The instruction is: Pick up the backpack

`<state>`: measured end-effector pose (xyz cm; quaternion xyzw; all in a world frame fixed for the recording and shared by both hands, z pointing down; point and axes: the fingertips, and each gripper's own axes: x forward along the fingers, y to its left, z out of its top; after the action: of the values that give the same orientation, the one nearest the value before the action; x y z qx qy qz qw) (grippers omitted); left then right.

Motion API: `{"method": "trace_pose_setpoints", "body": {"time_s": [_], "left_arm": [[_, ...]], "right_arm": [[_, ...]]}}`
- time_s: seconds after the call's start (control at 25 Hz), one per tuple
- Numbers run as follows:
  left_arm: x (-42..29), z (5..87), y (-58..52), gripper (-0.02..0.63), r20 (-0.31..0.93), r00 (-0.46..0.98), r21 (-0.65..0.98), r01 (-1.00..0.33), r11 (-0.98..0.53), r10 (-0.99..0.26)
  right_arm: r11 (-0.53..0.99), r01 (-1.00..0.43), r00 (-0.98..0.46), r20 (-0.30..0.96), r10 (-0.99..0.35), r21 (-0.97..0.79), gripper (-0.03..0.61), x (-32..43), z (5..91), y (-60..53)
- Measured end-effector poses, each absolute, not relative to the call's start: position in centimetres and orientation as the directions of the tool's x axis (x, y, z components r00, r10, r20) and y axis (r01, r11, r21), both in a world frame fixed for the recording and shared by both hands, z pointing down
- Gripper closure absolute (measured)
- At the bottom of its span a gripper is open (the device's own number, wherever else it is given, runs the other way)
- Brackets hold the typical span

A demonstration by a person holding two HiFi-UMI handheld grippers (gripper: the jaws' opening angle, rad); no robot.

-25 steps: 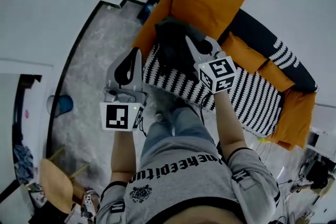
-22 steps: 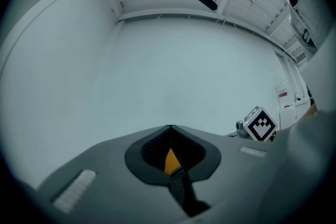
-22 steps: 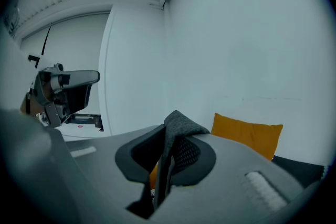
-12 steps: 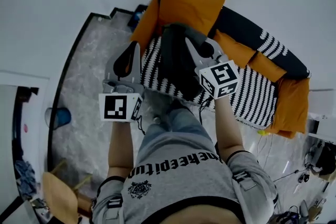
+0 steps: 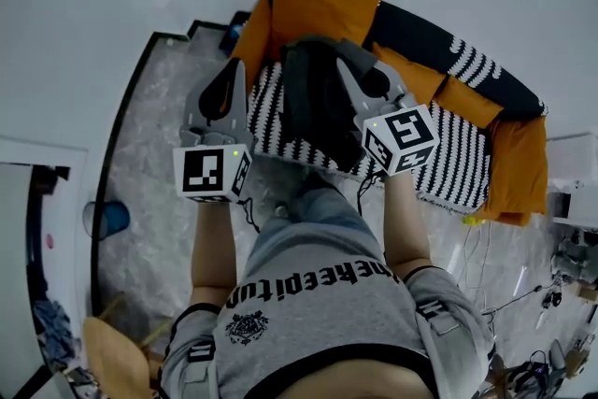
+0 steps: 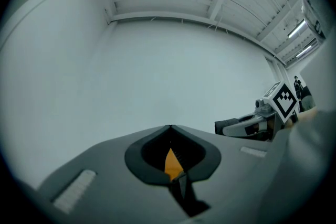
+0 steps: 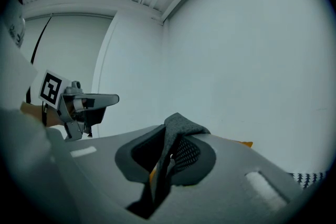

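The long sofa with orange cushions and a black-and-white striped cover stays put, while the dark grey fabric backpack has come up from the sofa's seat over the last second. It now hangs lengthwise in front of the sofa's left end, over the striped cover. Whether its bottom is fully clear of the sofa cannot be made out from the head view. The right gripper has risen with it, its fingers clamped on the backpack's grey mesh strap, which bulges up out of the grip. The left gripper hovers just beside the backpack, on the side away from the sofa's length, its fingers closed with nothing between them. The pick-up looks essentially made; what remains is likely lifting clear and keeping the strap from slipping.
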<state>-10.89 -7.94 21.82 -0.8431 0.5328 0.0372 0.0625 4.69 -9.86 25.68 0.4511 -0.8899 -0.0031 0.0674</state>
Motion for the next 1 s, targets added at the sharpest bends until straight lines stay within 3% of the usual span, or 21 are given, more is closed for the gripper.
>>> {"method": "trace_pose_setpoints", "body": {"time_s": [1.0], "left_arm": [[-9.7,18.4,-4.0,0.594,-0.181,0.49,-0.111,-0.872,-0.477,-0.853]], "right_arm": [[0.487,-0.865,-0.493,-0.026,-0.87,0.117,0.549,8.4,19.2,-3.7]]}}
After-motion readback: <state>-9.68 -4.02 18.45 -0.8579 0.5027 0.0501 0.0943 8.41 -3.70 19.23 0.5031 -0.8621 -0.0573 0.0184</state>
